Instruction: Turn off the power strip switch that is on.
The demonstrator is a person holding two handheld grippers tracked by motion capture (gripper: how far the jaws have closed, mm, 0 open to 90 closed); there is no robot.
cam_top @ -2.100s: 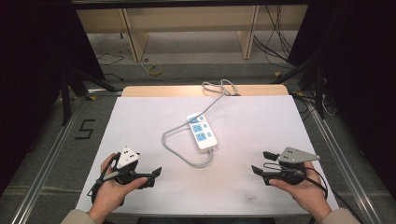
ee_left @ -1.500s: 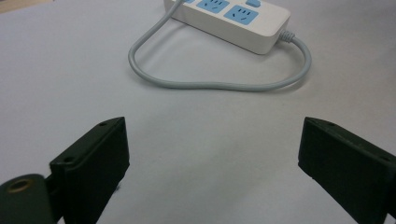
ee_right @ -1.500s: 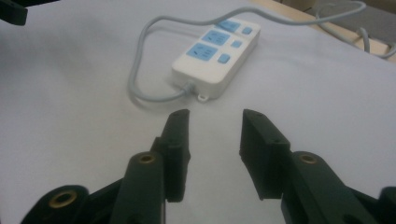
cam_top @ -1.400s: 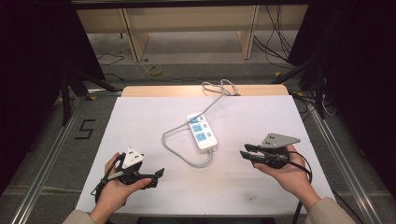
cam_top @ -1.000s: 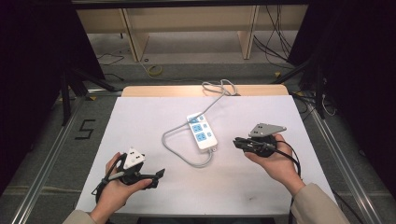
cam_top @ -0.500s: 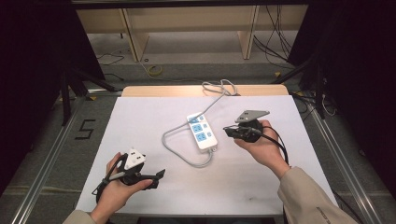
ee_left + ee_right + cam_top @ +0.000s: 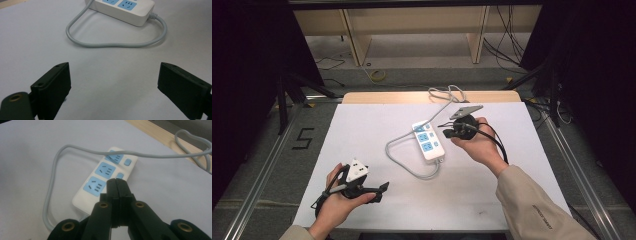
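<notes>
A white power strip with blue sockets lies near the middle of the white table; its grey cable loops out to the left and crosses over the strip's far end. My right gripper hovers just right of the strip, jaws shut on nothing and pointing at it. In the right gripper view the shut jaw tips hang over the strip beside a small blue switch. My left gripper rests near the front left, open and empty. In the left gripper view its open jaws face the cable loop and the strip's end.
The white sheet covers the table up to a wooden strip at the back, where the cable runs off. Metal rails flank both sides. Wooden shelving stands beyond.
My right gripper has moved left and away from the person, from the table's right side up to the power strip. The left gripper has stayed where it was.
</notes>
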